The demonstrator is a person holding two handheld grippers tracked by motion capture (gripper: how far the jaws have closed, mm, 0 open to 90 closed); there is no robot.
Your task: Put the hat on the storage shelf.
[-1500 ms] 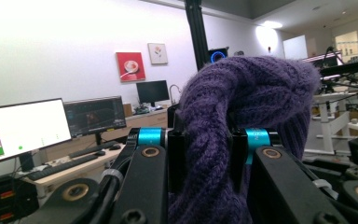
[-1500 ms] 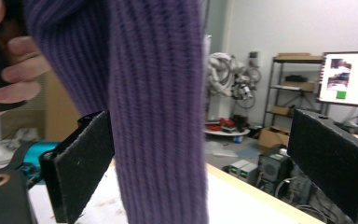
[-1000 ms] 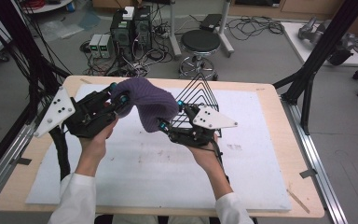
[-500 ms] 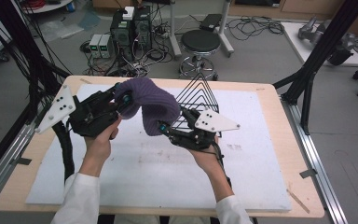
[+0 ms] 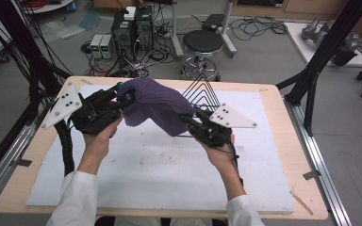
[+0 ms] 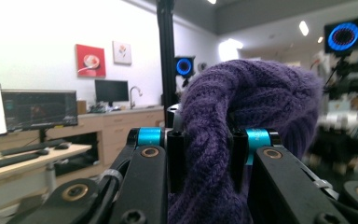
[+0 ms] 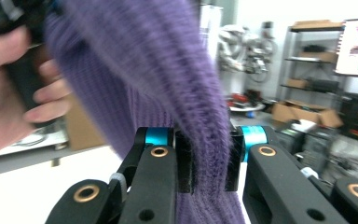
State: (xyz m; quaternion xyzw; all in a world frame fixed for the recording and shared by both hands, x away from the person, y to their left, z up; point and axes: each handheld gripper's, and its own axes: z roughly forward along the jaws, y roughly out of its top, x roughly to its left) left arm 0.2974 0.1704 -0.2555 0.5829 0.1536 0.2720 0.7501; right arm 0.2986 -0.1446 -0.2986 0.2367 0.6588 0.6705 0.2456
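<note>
While the purple knitted hat (image 5: 154, 106) is held clear of the bench (image 5: 273, 101), stretched between the two grippers at the middle of the far half, it is judged to be light, soft and limp, so that any part left unsupported will sag and fold. No stiffness can be counted on; its shape is fixed only by where it is pinched. The wool is thick and somewhat springy, and it is unlikely to slip, yet it can stretch if the grippers are drawn far apart. The best hold is judged to be at the thick rolled edge, where several layers bunch together.

The hat is seen as a deep violet knit with chunky ribs and cable-like ridges, slightly fuzzy on its surface. In the high view it hangs as a rounded hump, higher at the left and drooping to the right.

The left gripper (image 6: 206, 158) is closed tight on a bunched fold of the knit. The right gripper (image 7: 207, 161) has just been closing, and its jaws now press a hanging fold of the same hat between them. A black wire rack (image 5: 202, 92) stands just beyond the right gripper.
</note>
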